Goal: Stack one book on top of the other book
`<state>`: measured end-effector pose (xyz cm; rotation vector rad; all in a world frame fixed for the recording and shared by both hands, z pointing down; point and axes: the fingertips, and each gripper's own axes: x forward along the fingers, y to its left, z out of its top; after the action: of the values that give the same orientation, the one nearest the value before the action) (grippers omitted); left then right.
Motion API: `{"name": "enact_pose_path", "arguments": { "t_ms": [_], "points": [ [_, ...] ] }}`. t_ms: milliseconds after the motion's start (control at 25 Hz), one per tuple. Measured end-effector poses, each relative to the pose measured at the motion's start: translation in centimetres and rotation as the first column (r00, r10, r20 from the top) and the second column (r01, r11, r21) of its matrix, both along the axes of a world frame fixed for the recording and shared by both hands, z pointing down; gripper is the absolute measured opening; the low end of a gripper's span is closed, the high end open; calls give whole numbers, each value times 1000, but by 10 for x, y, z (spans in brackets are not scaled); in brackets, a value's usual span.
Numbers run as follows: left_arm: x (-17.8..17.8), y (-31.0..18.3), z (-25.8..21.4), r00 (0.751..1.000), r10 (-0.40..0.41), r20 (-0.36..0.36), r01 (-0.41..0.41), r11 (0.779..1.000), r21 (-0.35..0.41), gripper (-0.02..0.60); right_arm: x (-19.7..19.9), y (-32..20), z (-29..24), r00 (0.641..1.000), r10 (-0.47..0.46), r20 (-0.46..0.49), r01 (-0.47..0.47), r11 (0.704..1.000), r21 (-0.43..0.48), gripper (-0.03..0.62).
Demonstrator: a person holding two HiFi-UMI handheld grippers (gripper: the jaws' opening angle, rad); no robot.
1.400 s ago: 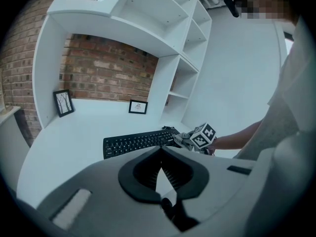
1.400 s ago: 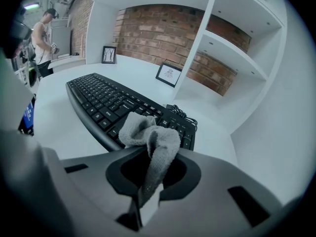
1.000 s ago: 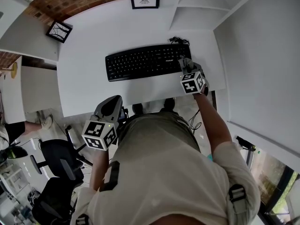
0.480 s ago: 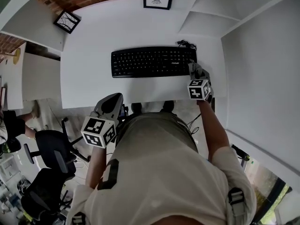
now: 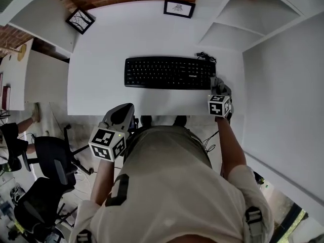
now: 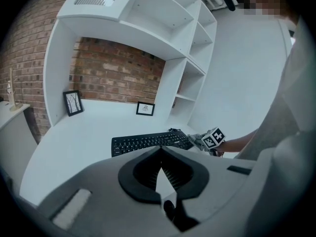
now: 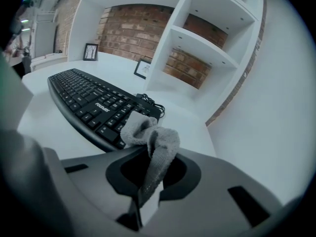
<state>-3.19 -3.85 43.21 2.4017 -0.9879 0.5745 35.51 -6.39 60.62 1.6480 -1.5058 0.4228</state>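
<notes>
No book shows in any view. My right gripper [image 5: 218,88] is at the right end of the black keyboard [image 5: 169,73], near the white desk's [image 5: 101,59] front edge. It is shut on a crumpled grey cloth [image 7: 149,135], which bunches up above the jaws of the right gripper [image 7: 147,157], just short of the keyboard [image 7: 94,105]. My left gripper [image 5: 119,116] hangs below the desk's front edge, in front of the person's chest. In its own view the left gripper [image 6: 160,154] has its jaws together with nothing between them, facing the keyboard [image 6: 148,143].
Two small framed pictures [image 5: 81,20] [image 5: 179,7] stand at the back of the desk against a brick wall. White shelves [image 7: 207,43] rise at the right. A cable [image 7: 148,102] lies behind the keyboard. An office chair [image 5: 48,161] stands on the floor at the left.
The head view has shifted. My right gripper, still holding the cloth, sits slightly nearer the desk's front edge at the keyboard's right end. The left gripper has hardly moved.
</notes>
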Motion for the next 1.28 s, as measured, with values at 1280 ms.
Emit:
{"name": "enact_pose_path", "arguments": {
  "t_ms": [1280],
  "points": [
    [-119, 0, 9, 950, -314, -1, 314, 949, -35, 3, -431, -142, -33, 691, -569, 445, 625, 780, 26, 25]
  ]
}}
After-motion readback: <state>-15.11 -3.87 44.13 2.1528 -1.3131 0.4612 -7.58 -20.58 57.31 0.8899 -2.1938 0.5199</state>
